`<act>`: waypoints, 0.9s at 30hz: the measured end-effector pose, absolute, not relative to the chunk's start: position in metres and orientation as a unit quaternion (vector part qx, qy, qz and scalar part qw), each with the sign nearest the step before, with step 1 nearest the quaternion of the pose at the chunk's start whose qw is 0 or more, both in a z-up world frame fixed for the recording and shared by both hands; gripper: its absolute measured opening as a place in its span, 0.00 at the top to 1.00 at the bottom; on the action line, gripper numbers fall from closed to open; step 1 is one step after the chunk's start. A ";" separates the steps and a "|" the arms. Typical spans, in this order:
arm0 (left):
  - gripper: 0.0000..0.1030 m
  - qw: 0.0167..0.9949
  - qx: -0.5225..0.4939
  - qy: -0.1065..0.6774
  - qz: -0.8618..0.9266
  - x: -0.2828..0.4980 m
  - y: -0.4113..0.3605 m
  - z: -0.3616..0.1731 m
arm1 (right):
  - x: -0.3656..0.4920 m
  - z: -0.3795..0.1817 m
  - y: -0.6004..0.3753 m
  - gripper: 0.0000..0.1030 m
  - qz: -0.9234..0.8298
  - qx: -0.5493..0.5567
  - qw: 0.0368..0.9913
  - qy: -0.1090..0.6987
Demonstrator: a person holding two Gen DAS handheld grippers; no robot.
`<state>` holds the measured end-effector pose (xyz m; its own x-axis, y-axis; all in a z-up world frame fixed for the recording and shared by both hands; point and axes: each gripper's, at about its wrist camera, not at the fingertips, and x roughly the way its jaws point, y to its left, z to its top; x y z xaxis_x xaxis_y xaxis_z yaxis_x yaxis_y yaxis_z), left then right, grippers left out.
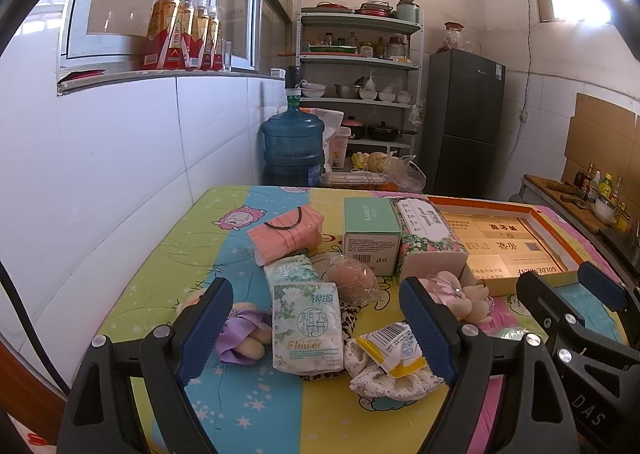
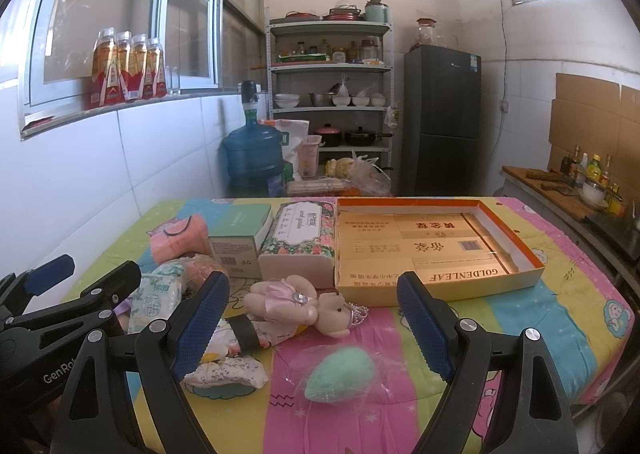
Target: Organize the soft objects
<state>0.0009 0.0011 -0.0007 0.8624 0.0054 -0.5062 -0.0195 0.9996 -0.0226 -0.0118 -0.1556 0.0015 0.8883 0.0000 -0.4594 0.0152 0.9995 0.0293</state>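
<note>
Two tools hover low over the desk, both spread wide and holding nothing. The right tool frames a green sponge, egg-shaped and sealed in a loose clear wrapper, lying just in front of the open yellow box. It looks very light and springy; the film is likely slick, so I would pinch across its broad middle rather than the crinkled edge. Between sponge and box lies a plush bear in a pink satin dress, soft and floppy, best gripped at the body. The left tool straddles a white tissue pack with a floral print, squashy under smooth plastic, further left of the box. Beside it sit a purple-dressed doll, a brownish sponge and a patterned cloth bundle. The box, stiff glossy card, stands empty.
</note>
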 end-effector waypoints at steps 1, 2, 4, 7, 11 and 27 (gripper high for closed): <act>0.18 0.965 -0.013 0.262 0.007 0.001 0.001 -0.001 | -0.012 0.002 -0.156 0.16 -0.004 0.016 0.972 0.236; 0.18 0.965 -0.013 0.262 0.007 0.001 0.001 -0.001 | -0.012 0.002 -0.156 0.16 -0.004 0.016 0.972 0.236; 0.18 0.965 -0.013 0.262 0.007 0.001 0.001 -0.001 | -0.012 0.002 -0.156 0.16 -0.004 0.016 0.972 0.236; 0.18 0.965 -0.014 0.263 0.007 0.001 0.001 -0.001 | -0.012 0.001 -0.155 0.16 -0.004 0.017 0.971 0.237; 0.17 0.965 -0.015 0.263 0.008 0.001 0.002 -0.002 | -0.012 0.001 -0.156 0.16 -0.003 0.016 0.971 0.237; 0.17 0.970 -0.029 0.239 0.034 -0.006 0.047 -0.020 | -0.016 -0.027 -0.142 0.16 0.066 0.011 0.964 0.257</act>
